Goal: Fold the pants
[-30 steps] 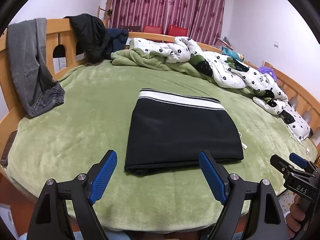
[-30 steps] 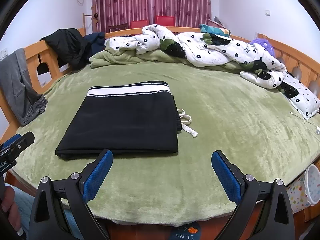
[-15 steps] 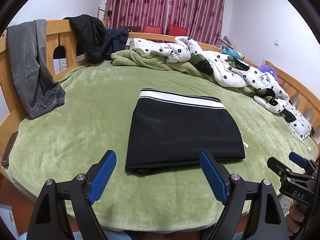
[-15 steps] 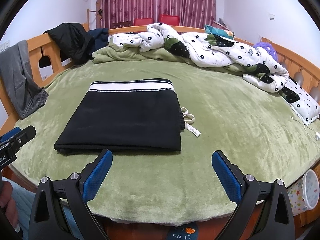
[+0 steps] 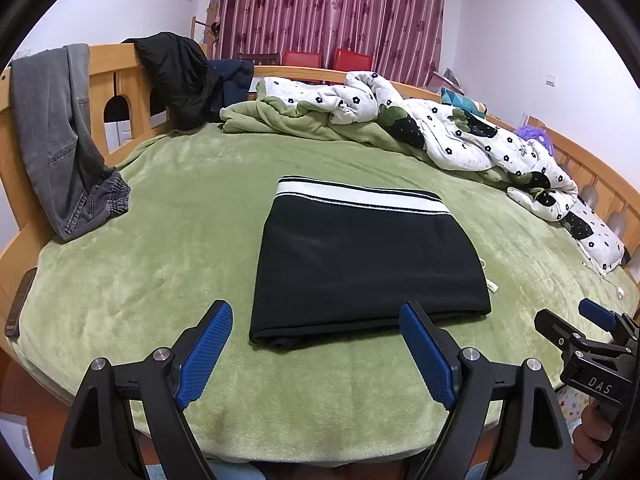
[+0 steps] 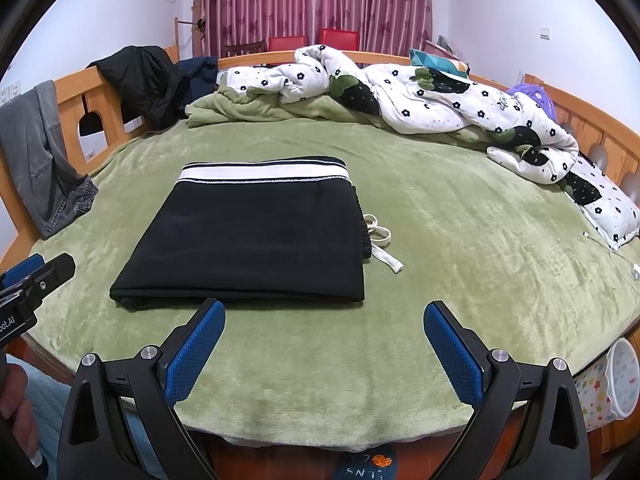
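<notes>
Black pants (image 5: 366, 264) with a white striped waistband lie folded into a flat rectangle on the green bed blanket (image 5: 168, 248); they also show in the right wrist view (image 6: 256, 240), with a white drawstring (image 6: 382, 246) poking out at their right edge. My left gripper (image 5: 316, 350) is open and empty, held over the bed's near edge just short of the pants. My right gripper (image 6: 324, 344) is open and empty, near the front edge, right of the pants' near corner.
A rumpled flowered quilt (image 5: 440, 132) and green blanket lie along the far side. Grey jeans (image 5: 60, 144) and a black jacket (image 5: 176, 72) hang on the wooden bed rail at left. A phone (image 5: 18, 304) lies at the left edge. A white bin (image 6: 620, 384) stands beside the bed.
Both grippers have drawn back slightly from the pants and stay open. The pants have not moved.
</notes>
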Demonstrator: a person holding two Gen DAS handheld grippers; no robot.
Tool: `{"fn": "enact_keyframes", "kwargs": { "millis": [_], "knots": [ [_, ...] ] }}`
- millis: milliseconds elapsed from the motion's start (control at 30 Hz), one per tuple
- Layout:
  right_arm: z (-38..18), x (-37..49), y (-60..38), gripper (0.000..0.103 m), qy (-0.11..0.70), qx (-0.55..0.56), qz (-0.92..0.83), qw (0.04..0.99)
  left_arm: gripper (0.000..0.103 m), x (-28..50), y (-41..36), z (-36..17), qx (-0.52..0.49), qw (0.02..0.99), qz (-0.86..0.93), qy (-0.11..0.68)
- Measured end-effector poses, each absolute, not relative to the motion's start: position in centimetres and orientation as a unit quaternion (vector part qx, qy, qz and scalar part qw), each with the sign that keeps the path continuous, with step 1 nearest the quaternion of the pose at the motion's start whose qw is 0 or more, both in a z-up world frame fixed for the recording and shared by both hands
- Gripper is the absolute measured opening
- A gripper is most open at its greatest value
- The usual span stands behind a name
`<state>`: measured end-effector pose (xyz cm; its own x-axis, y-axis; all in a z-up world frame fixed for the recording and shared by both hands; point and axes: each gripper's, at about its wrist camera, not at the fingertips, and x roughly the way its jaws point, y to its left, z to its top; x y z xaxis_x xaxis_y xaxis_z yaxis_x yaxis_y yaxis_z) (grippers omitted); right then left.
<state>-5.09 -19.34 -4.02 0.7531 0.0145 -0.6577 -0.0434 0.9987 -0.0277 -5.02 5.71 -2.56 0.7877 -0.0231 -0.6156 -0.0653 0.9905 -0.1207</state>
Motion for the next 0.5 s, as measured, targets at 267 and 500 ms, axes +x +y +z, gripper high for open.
{"fn": "enact_keyframes", "kwargs": {
  "millis": [267,500],
  "knots": [
    [-4.01,-5.09,-19.38,0.098,0.351,-0.021,0.015,0.936,0.085,-4.97,5.77,-2.58,-0.067,0.943,0.010,0.326],
    [-4.00,-5.11,-19.42,0.098,0.351,-0.020,0.016,0.936,0.085,-5.05,5.50,-2.58,-0.066,0.943,0.012,0.326]
  ]
}}
